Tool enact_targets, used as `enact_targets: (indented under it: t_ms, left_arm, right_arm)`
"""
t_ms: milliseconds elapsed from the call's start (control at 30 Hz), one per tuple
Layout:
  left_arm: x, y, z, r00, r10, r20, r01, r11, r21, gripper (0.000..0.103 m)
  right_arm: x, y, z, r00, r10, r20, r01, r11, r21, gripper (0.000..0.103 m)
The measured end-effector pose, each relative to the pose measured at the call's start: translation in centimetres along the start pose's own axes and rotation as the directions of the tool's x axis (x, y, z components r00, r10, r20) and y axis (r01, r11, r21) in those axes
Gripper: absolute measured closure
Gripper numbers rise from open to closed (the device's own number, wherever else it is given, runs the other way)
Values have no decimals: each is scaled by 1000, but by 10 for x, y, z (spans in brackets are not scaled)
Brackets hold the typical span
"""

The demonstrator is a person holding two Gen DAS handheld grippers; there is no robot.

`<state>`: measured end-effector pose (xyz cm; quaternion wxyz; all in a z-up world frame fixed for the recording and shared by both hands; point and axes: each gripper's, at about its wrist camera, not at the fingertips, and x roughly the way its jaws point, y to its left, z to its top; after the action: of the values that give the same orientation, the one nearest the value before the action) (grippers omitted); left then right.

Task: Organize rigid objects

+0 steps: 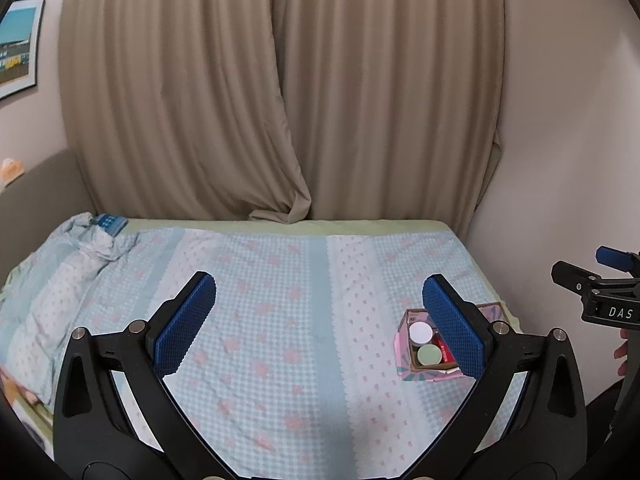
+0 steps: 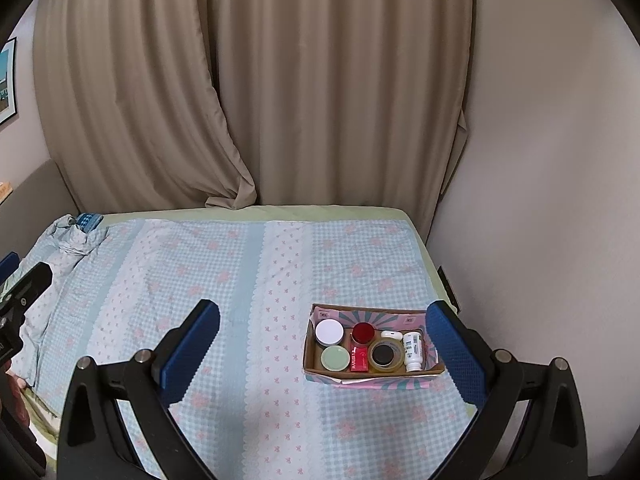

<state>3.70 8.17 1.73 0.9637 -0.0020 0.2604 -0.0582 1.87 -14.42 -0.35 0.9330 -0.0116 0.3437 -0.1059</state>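
A small cardboard box (image 2: 320,372) with a pink patterned outside stands on the bed at the right. Inside it are a white-lidded jar (image 2: 329,331), a green-lidded jar (image 2: 334,358), a red-capped jar (image 2: 363,332), a red packet (image 2: 359,359), a tape roll (image 2: 386,355) and a white bottle (image 2: 413,350). My right gripper (image 2: 323,354) is open above the bed, its right finger beside the box. My left gripper (image 1: 320,324) is open too, holding nothing; the box (image 1: 404,360) is partly hidden behind its right finger.
The bed carries a blue checked quilt (image 2: 248,280) with pink flowers, bunched at the far left (image 1: 60,272). Beige curtains (image 2: 280,100) hang behind, and a wall (image 2: 540,200) runs along the right edge. A framed picture (image 1: 20,44) hangs on the left wall.
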Motion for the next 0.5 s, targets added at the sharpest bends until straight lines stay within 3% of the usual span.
enact_targets:
  t_ms: [500]
  left_arm:
    - [9, -8, -4, 999, -21, -26, 20, 1000, -2, 0]
  right_arm:
    - [4, -6, 5, 1000, 0, 6, 0, 1000, 14, 0]
